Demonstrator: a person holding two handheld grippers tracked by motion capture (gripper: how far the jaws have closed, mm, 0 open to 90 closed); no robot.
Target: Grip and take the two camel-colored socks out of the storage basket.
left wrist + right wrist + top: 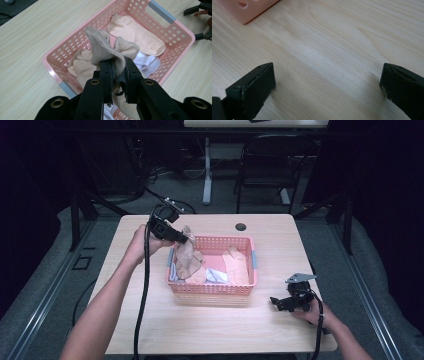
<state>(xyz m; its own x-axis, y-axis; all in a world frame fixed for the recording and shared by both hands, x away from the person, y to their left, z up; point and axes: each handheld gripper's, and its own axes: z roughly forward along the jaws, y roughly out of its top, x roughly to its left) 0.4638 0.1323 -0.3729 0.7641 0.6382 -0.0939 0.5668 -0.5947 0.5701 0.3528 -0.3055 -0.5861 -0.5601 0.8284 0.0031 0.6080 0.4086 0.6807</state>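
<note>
Now your left gripper (117, 72) clamps the sock (107, 50) above the basket (210, 287); right gripper (327, 87) gapes over bare table (332, 45).

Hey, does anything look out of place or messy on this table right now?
Nothing is spilled or damaged. The socks lie loose and unpaired in the pink basket; the left gripper is pinching a beige sock above it. The right gripper rests open on the table beside the basket.
</note>
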